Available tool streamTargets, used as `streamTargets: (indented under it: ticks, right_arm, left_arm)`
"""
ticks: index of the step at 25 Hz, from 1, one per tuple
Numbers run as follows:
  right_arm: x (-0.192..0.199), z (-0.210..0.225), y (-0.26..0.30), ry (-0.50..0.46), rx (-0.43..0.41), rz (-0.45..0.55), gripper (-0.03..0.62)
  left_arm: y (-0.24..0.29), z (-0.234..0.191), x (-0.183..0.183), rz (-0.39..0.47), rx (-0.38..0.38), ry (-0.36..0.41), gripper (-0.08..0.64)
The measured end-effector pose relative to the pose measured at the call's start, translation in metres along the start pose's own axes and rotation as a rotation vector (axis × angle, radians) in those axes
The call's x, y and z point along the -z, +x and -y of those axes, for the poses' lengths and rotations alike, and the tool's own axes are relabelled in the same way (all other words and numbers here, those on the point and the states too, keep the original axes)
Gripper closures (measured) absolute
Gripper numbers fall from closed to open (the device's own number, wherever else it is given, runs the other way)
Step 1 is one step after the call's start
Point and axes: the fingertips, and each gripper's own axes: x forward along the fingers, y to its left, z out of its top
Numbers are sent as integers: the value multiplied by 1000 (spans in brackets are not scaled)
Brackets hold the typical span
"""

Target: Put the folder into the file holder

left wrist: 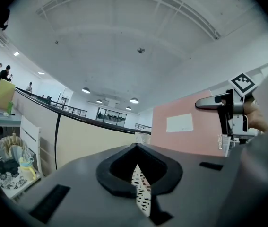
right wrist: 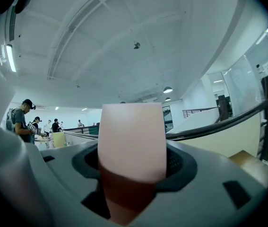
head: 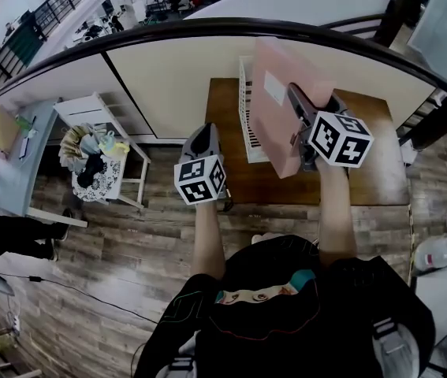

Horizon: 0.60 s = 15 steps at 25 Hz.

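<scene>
The pink folder (head: 274, 93) with a white label is held upright above the wooden table (head: 365, 179), my right gripper (head: 306, 113) shut on its near edge. In the right gripper view the folder (right wrist: 131, 141) fills the space between the jaws. The white perforated file holder (head: 246, 109) stands on the table just left of the folder. My left gripper (head: 202, 132) hovers at the table's left edge, jaws shut with nothing held. In its own view, a sliver of the file holder (left wrist: 141, 190) shows through the slit, and the folder (left wrist: 185, 126) and right gripper (left wrist: 221, 105) are at the right.
A cream partition with a black curved rail (head: 207, 30) runs behind the table. A white stool holding a bag of items (head: 97, 160) and a light desk (head: 6, 156) stand at the left. White shoes (head: 444, 246) lie on the wood floor at the right.
</scene>
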Motion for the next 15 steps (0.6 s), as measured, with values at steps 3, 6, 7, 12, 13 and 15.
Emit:
streamTargets:
  ticks: [3, 6, 7, 12, 13, 15]
  right_arm:
    - [3, 0, 5, -6, 7, -9, 307]
    - [6, -1, 12, -14, 7, -11, 307]
    - [7, -3, 15, -21, 8, -12, 307]
    - [13, -8, 32, -60, 19, -21, 307]
    - [14, -9, 35, -63, 18, -21, 307]
    - [16, -9, 42, -62, 18, -21, 307]
  left_arm:
    - [-1, -3, -1, 1, -11, 0, 560]
    - [-2, -8, -2, 2, -28, 1, 560]
    - [-2, -11, -1, 2, -34, 1, 560]
    - [-1, -23, -1, 3, -61, 2, 560]
    - [0, -25, -1, 3, -65, 4, 560]
    - [2, -27, -1, 1, -71, 8, 560]
